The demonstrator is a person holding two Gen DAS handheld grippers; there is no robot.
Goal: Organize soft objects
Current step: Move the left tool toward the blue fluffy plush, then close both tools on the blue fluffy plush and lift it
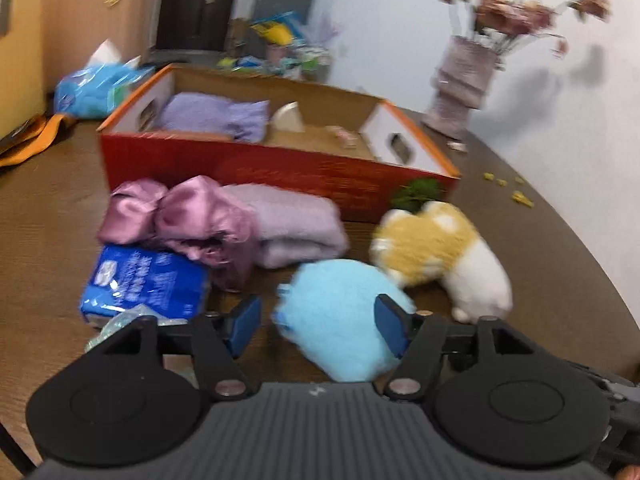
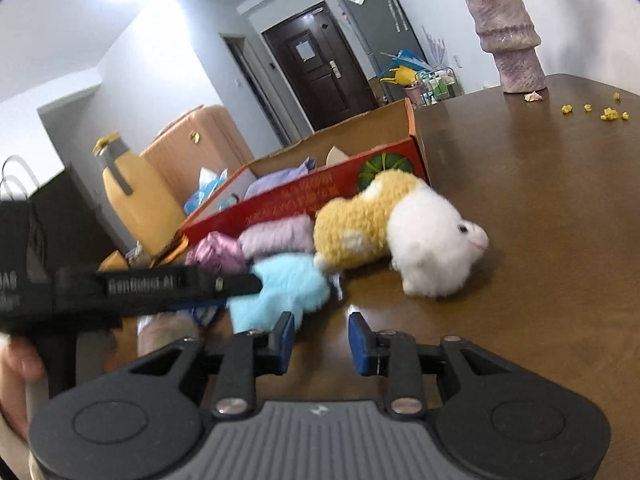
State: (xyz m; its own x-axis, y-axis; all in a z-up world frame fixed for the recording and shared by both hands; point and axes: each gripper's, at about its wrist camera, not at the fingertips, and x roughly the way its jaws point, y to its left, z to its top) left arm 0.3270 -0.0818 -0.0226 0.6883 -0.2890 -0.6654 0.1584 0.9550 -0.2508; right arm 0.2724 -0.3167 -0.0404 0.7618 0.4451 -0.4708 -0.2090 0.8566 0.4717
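Observation:
A light blue plush (image 1: pixel 340 320) lies on the brown table (image 1: pixel 540 280) between the open fingers of my left gripper (image 1: pixel 316 322); contact is unclear. It also shows in the right wrist view (image 2: pixel 280 288), with the left gripper (image 2: pixel 236 282) reaching over it. A yellow and white plush animal (image 1: pixel 440 252) (image 2: pixel 400 224) lies to its right. A folded lilac towel (image 1: pixel 296 224) and pink satin cloth (image 1: pixel 188 212) lie in front of the red cardboard box (image 1: pixel 248 168) (image 2: pixel 304 196), which holds a purple towel (image 1: pixel 216 114). My right gripper (image 2: pixel 320 344) is open and empty above the table.
A blue tissue pack (image 1: pixel 144 284) lies at front left. A vase with flowers (image 1: pixel 464 80) (image 2: pixel 508 36) stands at the far right. Yellow crumbs (image 2: pixel 596 112) dot the table. A blue bag (image 1: pixel 96 88) and suitcase (image 1: pixel 92 12) stand behind the box.

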